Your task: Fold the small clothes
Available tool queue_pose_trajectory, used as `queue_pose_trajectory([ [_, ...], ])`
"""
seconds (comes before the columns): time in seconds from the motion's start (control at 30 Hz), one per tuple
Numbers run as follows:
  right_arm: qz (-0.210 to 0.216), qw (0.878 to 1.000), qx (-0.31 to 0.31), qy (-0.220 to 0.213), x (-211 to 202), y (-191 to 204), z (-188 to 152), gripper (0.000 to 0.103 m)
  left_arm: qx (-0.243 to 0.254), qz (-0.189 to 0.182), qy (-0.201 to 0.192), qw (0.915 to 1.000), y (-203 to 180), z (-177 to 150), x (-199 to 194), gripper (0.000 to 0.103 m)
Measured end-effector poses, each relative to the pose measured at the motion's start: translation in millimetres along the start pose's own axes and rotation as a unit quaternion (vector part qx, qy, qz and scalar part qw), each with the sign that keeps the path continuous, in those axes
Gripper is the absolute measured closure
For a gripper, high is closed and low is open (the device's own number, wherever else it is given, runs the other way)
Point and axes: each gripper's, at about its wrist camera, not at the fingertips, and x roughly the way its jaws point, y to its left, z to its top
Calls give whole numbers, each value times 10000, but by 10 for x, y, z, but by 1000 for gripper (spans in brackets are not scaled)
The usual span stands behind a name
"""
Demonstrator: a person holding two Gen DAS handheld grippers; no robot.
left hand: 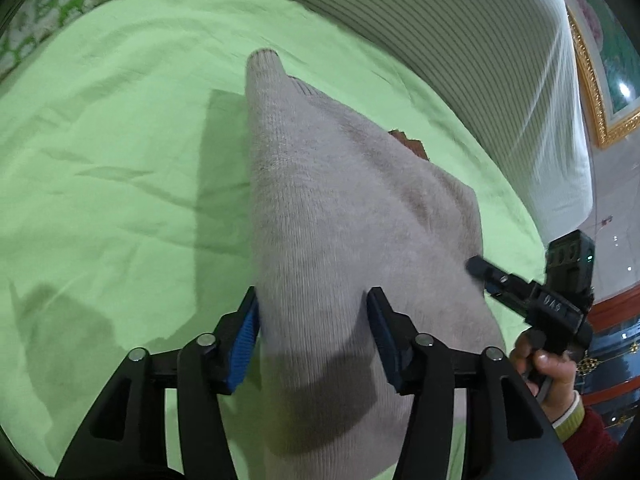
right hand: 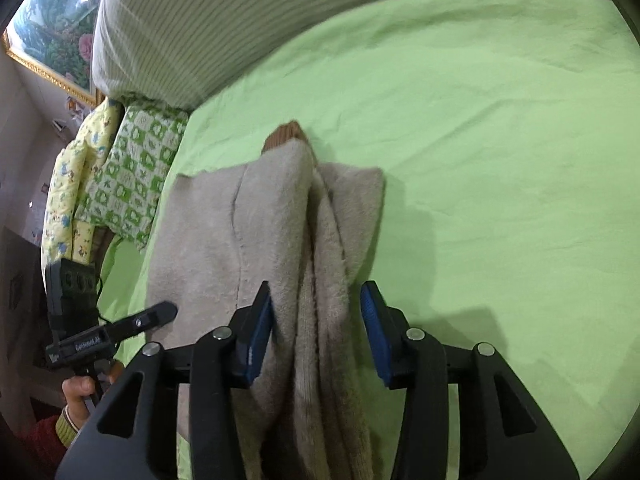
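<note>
A beige knitted garment (left hand: 340,208) lies folded on the green bed sheet (left hand: 120,140); it also shows in the right wrist view (right hand: 256,220), where a brown cuff (right hand: 286,134) pokes out at its far end. My left gripper (left hand: 314,320) stands open, its blue pads either side of the garment's near part, which drapes between them. My right gripper (right hand: 316,320) is open as well, with bunched folds of the garment between its pads. The right gripper appears in the left wrist view (left hand: 480,268), and the left gripper in the right wrist view (right hand: 168,312).
A striped grey-white bolster (left hand: 460,40) runs along the far side of the bed. A green-patterned quilt (right hand: 136,172) and a yellow printed one (right hand: 76,184) lie at the bed's edge. A gold-framed picture (left hand: 600,80) hangs on the wall.
</note>
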Motion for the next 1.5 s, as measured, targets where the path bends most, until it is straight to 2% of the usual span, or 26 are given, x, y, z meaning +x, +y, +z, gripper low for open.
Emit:
queue_pose_trajectory([
  [0.27, -10, 9995, 11, -325, -495, 23, -233, 58, 288, 373, 39, 9989, 57, -518, -380, 39],
  [0.43, 102, 9997, -48, -227, -645, 86, -473, 58, 335, 404, 152, 9985, 100, -918, -546, 34],
  [0.6, 339, 9994, -77, -63, -635, 211, -650, 60, 566, 609, 355, 9959, 64, -1260, -506, 34],
  [0.7, 340, 9993, -156, 2, -588, 300, -732, 60, 702, 615, 387, 9949, 12, -1410, -475, 34],
  [0.87, 84, 9992, -339, 215, -477, 345, -864, 60, 879, 714, 396, 9928, -74, -1501, -389, 34],
  [1.1, 161, 9993, -199, 268, -374, 281, -857, 60, 793, 1034, 295, 9910, -106, -1373, -177, 38],
  [1.17, 192, 9991, -270, 270, -339, 312, -844, 66, 699, 1071, 294, 9913, -76, -1351, -150, 42],
  [1.2, 170, 9986, -383, 313, -318, 349, -844, 88, 619, 1089, 294, 9917, -53, -1341, -138, 46],
  [1.23, 95, 9982, -479, 339, -315, 377, -847, 97, 573, 1094, 306, 9919, -38, -1329, -120, 48],
  [1.3, -31, 9969, -750, 226, -382, 462, -861, 97, 504, 1093, 326, 9922, -2, -1321, -117, 55],
  [1.37, -209, 9956, -902, 121, -456, 477, -878, 97, 465, 1070, 321, 9927, 20, -1316, -122, 56],
  [1.5, -529, 9944, -791, 468, -247, 272, -967, 97, 300, 992, 347, 9940, 61, -1295, -72, 56],
])
